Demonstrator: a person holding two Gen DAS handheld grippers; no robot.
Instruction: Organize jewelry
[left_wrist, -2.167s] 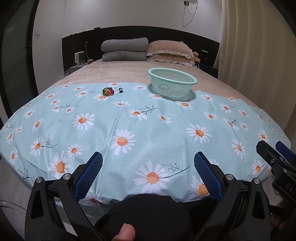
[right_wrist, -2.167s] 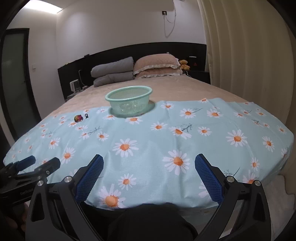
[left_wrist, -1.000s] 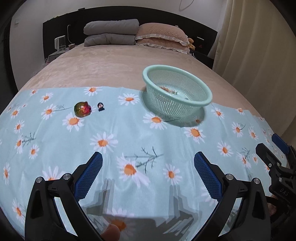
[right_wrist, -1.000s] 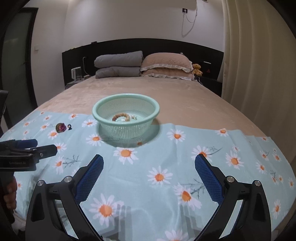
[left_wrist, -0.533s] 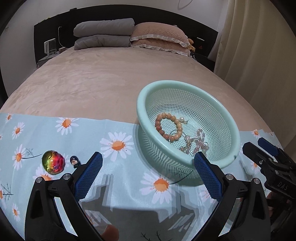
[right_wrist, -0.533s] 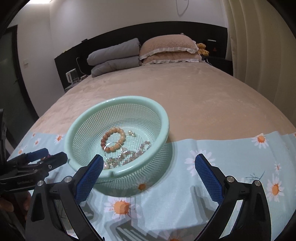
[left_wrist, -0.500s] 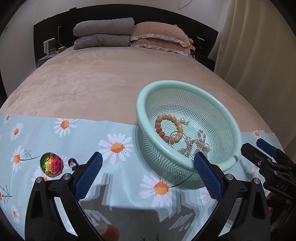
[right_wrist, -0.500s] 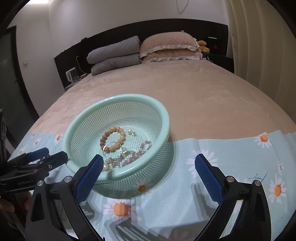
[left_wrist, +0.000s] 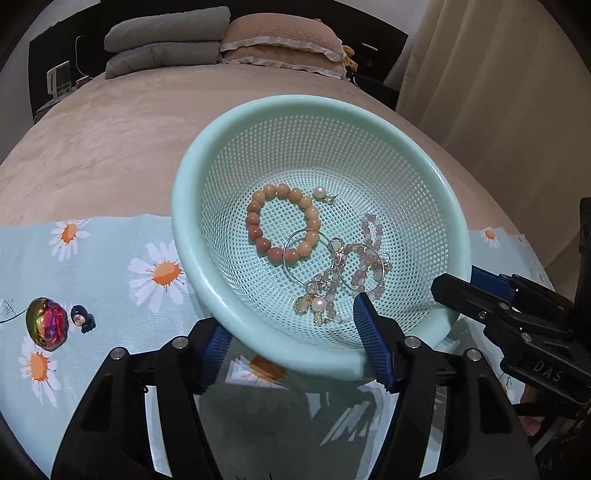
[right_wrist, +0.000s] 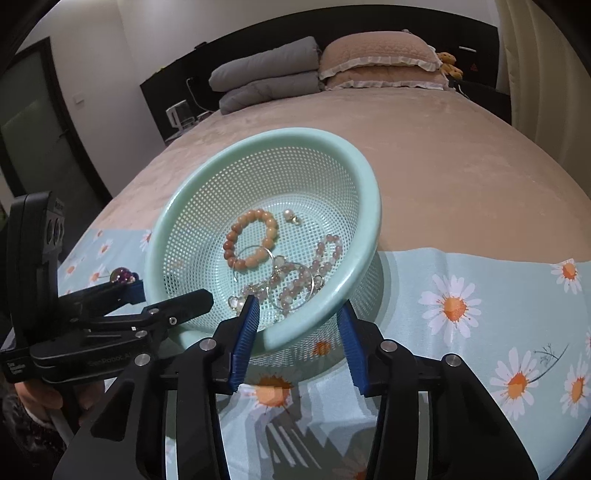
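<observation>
Bed (left_wrist: 110, 140): stretched far ahead of both claws, the daisy cloth (left_wrist: 110, 266) spread under them.
Basket (left_wrist: 236, 158): sat on the cloth straight ahead of both claws, its near rim tilted up toward them.
Jewelry: orange bead bracelet (left_wrist: 282, 223), pink bead strand (left_wrist: 369, 254), thin hoops and a pearl earring (left_wrist: 323, 194) lay tangled in the basket bottom.
Loose pieces: iridescent stone (left_wrist: 47, 328) and a tiny figure charm (left_wrist: 82, 318) lay well left of the left claw.
Left claw (left_wrist: 295, 343): open, empty, its fingers straddling the near rim.
Right claw (right_wrist: 295, 334): open, empty, pointing down at the near rim.
Advice: likely best to pinch a single strand at its free edge, lifting slowly so the tangle separates.
</observation>
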